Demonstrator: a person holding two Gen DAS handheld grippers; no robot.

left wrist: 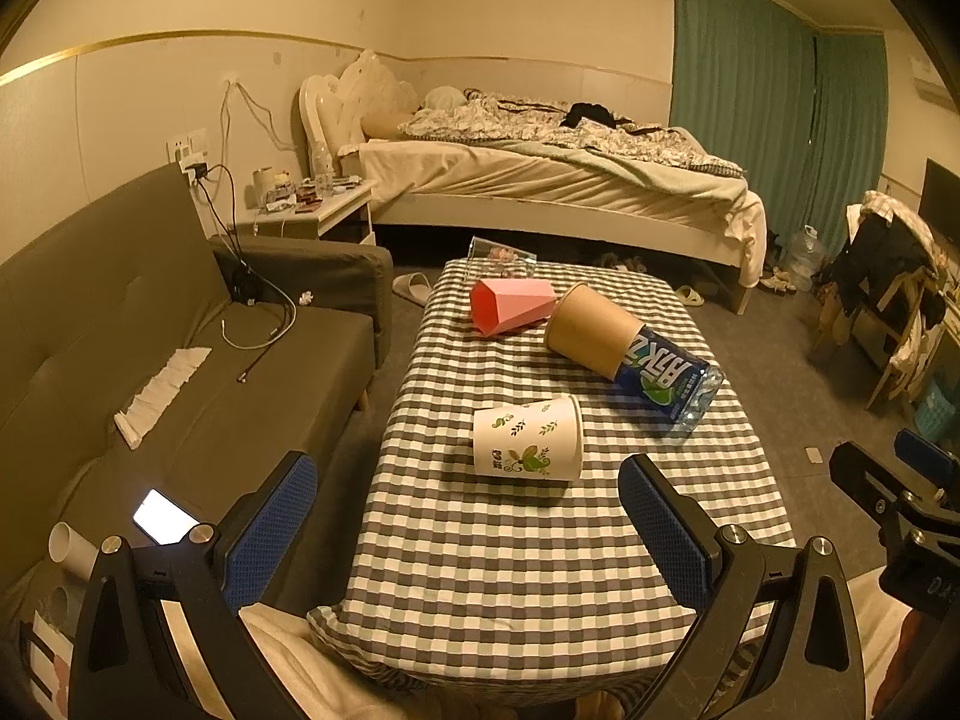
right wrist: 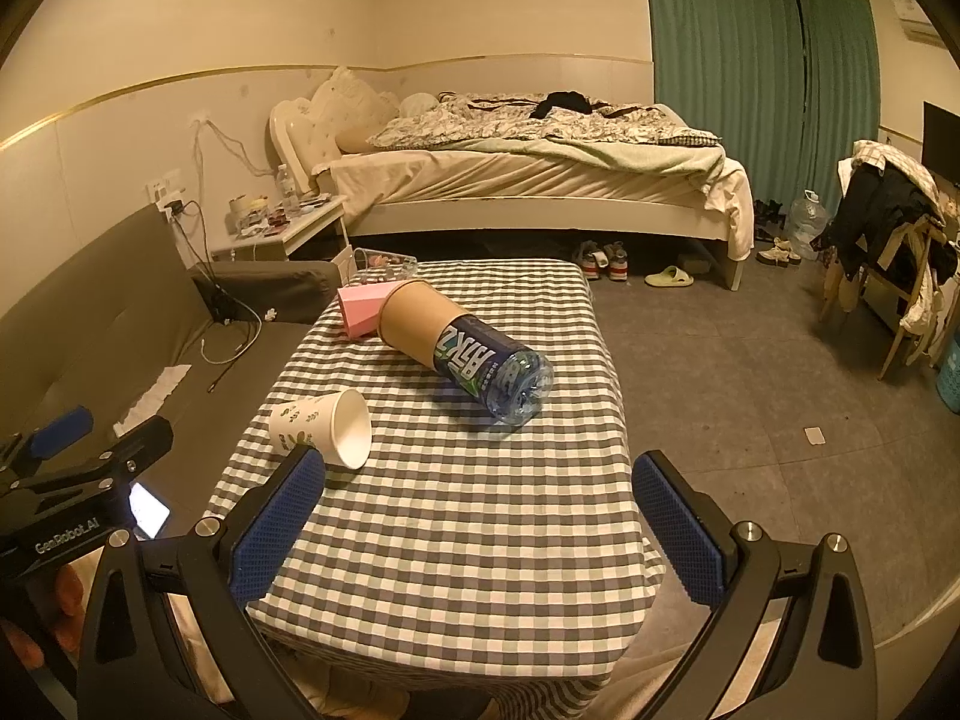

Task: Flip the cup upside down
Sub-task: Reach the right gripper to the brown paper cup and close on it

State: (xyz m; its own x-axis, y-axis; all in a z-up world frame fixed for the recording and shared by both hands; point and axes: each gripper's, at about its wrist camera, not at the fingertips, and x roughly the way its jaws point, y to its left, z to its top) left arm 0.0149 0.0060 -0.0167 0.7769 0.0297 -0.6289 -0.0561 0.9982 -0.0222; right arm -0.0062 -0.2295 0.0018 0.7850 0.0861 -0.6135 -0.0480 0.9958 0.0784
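A white paper cup with green leaf prints lies on its side on the checkered table, mouth to the right. In the right wrist view the cup lies at the table's left, open mouth facing me. My left gripper is open and empty, just short of the cup. My right gripper is open and empty over the table's near part, right of the cup. A brown paper cup lies on its side with a blue-labelled water bottle stuck in it.
A pink faceted cup lies at the table's far end beside a clear plastic box. A grey sofa with a lit phone stands left. A bed is behind. A chair with clothes stands right.
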